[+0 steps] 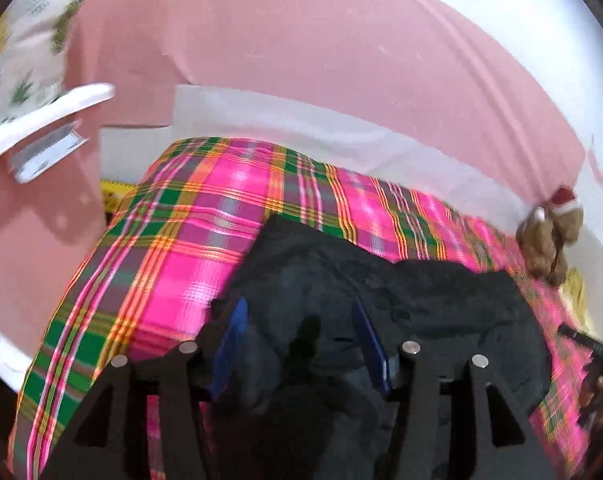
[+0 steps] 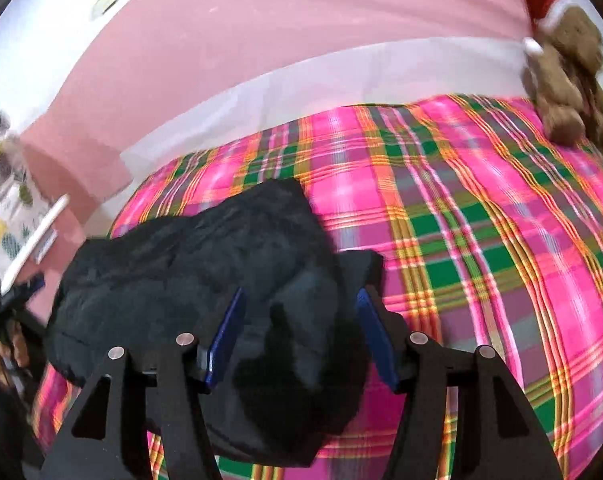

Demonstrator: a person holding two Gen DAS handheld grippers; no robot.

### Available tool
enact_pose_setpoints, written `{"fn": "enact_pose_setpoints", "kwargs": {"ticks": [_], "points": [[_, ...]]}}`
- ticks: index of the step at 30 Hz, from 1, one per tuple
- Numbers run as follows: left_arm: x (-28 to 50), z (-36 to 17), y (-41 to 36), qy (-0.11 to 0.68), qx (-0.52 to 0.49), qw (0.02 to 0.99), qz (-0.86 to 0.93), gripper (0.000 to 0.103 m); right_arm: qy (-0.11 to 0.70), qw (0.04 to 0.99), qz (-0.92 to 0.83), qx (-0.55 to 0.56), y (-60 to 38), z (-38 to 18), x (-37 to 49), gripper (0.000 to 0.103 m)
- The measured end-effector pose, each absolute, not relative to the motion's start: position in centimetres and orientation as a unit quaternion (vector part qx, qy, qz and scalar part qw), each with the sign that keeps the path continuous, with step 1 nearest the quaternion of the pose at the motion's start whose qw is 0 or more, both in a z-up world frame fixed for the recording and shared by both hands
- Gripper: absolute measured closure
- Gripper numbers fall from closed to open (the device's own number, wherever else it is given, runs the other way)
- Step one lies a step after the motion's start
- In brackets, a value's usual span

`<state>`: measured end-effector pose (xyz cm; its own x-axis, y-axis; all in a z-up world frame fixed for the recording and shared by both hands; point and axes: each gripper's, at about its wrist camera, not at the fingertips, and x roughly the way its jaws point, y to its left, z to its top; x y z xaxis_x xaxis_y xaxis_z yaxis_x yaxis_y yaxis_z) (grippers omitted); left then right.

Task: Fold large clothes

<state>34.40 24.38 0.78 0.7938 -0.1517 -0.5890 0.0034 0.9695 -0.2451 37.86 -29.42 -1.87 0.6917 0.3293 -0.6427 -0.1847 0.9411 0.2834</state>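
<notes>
A large black garment (image 1: pixel 381 300) lies bunched on a bed with a pink, green and orange plaid cover (image 1: pixel 181 240). My left gripper (image 1: pixel 299 320) is over the garment's near left part, blue pads wide apart with black cloth between them. In the right wrist view the same garment (image 2: pixel 189 256) lies on the plaid cover (image 2: pixel 481 240). My right gripper (image 2: pixel 301 320) is over its right end, pads apart with a fold of black cloth between them. Neither pair of pads presses the cloth.
A brown teddy bear with a red Santa hat (image 2: pixel 569 72) sits at the far right corner of the bed, also in the left wrist view (image 1: pixel 549 236). A pink wall (image 1: pixel 301 40) with a white band runs behind. A white shelf (image 1: pixel 41 120) sticks out at left.
</notes>
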Motion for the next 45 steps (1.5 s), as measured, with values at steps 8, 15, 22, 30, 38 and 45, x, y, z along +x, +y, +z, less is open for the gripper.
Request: {"fn": "enact_pose_setpoints", "kwargs": {"ticks": [8,15,22,30,38,45], "points": [[37.7,-3.9,23.1,0.365,-0.118,0.923,-0.011,0.045,0.422,0.897,0.129,0.041,-26.1,-7.0,40.6,0.044],[35.6,-1.8,22.2,0.358,-0.106,0.928,0.003,0.045,0.416,0.9,0.123,0.05,-27.0,-5.7,39.1,0.044],[28.7,1.0,18.6,0.338,-0.083,0.937,0.008,0.044,0.381,0.913,0.137,0.05,-26.3,-2.4,33.7,0.044],[20.2,2.4,14.0,0.337,-0.092,0.937,0.009,0.039,0.346,0.925,0.154,0.039,-24.8,0.3,25.6,0.044],[12.8,4.0,9.8,0.322,-0.078,0.944,0.004,0.033,0.33,0.929,0.161,0.037,-24.5,0.8,18.2,0.044],[8.7,3.6,7.9,0.325,-0.073,0.943,0.001,0.033,0.335,0.928,0.161,0.042,-24.4,0.0,13.7,0.044]]}}
